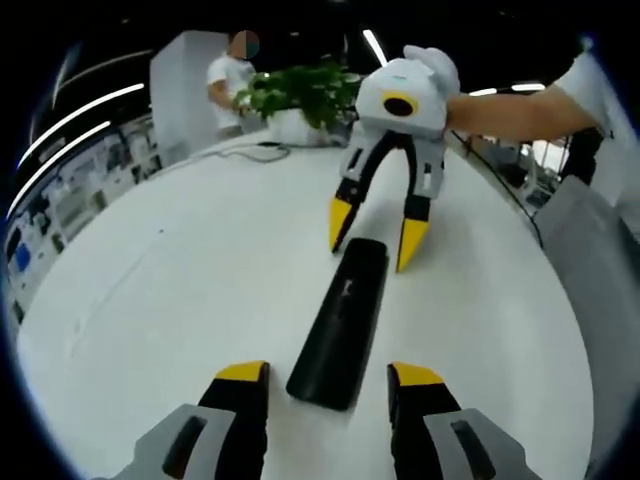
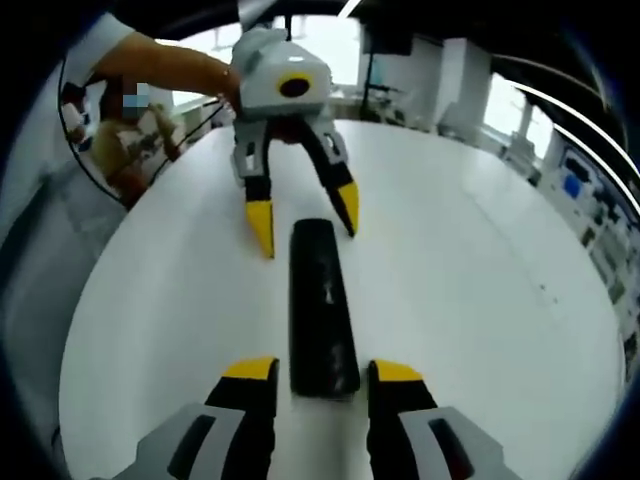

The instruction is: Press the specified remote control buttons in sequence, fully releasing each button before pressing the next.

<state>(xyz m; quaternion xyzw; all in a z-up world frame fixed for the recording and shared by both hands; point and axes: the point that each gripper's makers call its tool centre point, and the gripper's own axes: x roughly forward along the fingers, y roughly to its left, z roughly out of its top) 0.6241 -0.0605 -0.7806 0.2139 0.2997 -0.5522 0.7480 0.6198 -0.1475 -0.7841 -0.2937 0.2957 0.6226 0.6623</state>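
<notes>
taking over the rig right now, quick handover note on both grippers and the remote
Left gripper: open, jaws either side of one end of the remote, not clamping it.
Right gripper: open, jaws flanking the opposite end.
Remote: lies flat on the white table, between the two grippers.
Done: both grippers lined up on the remote.
Left: the button sequence; no press visible now.

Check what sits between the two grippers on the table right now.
The black remote control lies lengthwise on the white table between them; in the left gripper view, the left gripper brackets its near end and the right gripper its far end, both open.
</notes>
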